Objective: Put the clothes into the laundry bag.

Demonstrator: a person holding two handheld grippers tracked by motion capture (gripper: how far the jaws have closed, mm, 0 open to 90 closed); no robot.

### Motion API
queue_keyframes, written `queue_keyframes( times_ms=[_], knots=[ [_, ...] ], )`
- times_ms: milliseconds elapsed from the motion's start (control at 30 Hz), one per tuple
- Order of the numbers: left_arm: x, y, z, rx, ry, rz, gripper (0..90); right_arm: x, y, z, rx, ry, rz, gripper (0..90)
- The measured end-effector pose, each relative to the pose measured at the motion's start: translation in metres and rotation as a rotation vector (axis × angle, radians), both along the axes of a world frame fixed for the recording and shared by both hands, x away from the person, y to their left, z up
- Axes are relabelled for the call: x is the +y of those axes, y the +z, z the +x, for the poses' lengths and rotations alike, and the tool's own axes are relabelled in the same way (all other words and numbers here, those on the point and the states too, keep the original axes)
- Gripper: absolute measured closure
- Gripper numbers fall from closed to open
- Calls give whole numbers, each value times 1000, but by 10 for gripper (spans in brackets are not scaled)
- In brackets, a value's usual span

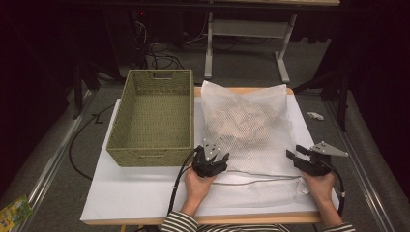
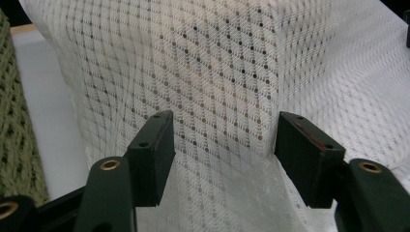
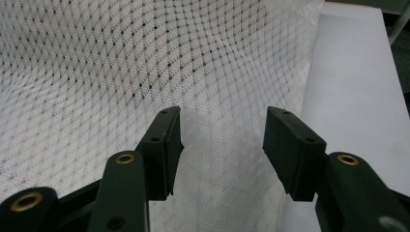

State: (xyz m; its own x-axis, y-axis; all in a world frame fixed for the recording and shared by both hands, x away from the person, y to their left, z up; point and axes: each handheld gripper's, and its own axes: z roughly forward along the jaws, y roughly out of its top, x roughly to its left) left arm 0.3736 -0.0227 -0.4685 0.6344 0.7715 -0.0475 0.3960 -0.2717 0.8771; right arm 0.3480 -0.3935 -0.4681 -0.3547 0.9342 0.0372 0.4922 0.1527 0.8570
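A white mesh bag (image 1: 249, 128) with pale, beige contents lies on the white table top (image 1: 140, 191), right of a woven green basket (image 1: 152, 116). Its drawstring end trails toward the table's front. My left gripper (image 1: 212, 155) stands open at the bag's near left side; in the left gripper view the mesh bag (image 2: 217, 72) bulges between and beyond the jaws of the gripper (image 2: 225, 145). My right gripper (image 1: 296, 153) is open at the bag's near right edge. The right gripper view has the mesh (image 3: 145, 72) just past the open gripper (image 3: 222, 140).
The basket is empty and sits at the table's left half, touching the bag's left side. A small white object (image 1: 315, 115) lies on the floor right of the table. Desk legs (image 1: 209, 48) and cables stand beyond the far edge. A green packet (image 1: 13, 211) lies on the floor at lower left.
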Motion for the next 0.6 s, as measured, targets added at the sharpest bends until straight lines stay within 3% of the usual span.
queue_keyframes(
  times_ms=[300, 433, 600],
  knots=[
    [0, -5, 2, 10, 12, 13, 395, 1, -4, 2, 9, -8, -23, 474],
    [-1, -9, 4, 30, 14, 38, 388, 3, -5, 2, 14, -11, -33, 449],
    [0, -10, 3, 36, 17, 30, 369, 10, -6, 0, -3, -9, -98, 421]
  ],
)
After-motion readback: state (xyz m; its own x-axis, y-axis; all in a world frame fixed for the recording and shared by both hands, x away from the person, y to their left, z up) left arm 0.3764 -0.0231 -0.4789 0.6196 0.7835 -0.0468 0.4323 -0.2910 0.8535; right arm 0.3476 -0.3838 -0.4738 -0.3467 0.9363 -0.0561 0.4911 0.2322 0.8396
